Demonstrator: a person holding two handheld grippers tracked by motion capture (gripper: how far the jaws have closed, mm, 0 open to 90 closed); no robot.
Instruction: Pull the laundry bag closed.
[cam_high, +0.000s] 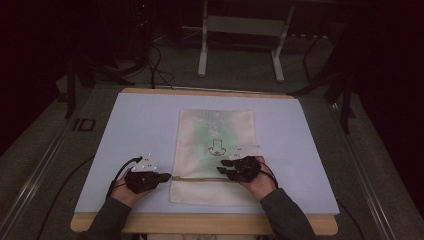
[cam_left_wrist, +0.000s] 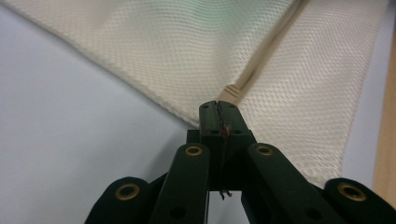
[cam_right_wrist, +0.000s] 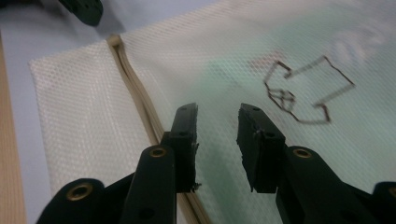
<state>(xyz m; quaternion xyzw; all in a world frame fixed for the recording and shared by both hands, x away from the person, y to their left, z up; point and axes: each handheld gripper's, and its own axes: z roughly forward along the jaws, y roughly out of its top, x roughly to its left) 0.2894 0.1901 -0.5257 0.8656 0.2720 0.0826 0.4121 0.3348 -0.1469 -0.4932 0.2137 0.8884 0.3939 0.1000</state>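
A flat cream mesh laundry bag (cam_high: 214, 155), rectangular w/ a faint green tint and a dark arrow outline (cam_high: 216, 147) printed at its middle, is laid on a pale blue-white mat (cam_high: 140, 125) covering a light wooden table (cam_high: 200, 224). The bag is centred on the mat, its long side running near to far. A tan zipper band (cam_high: 197, 178) is seen across the bag's near part, running left to right.

The left gripper (cam_high: 169, 176) is held at the bag's left edge, at the left end of the zipper band. In the left gripper view its jaws are pressed fully together right at the zip's end (cam_left_wrist: 232, 90); whether fabric or a pull tab is pinched betw. them can't be told.

The right gripper (cam_high: 220, 167) is positioned over the bag, just beyond the zipper band and near the arrow outline, right of centre. In the right gripper view its jaws are seen part-open, approx. mid-width, w/ only mesh visible betw. them and nothing gripped.

Table legs (cam_high: 202, 47) are visible on the dark floor beyond the far edge.
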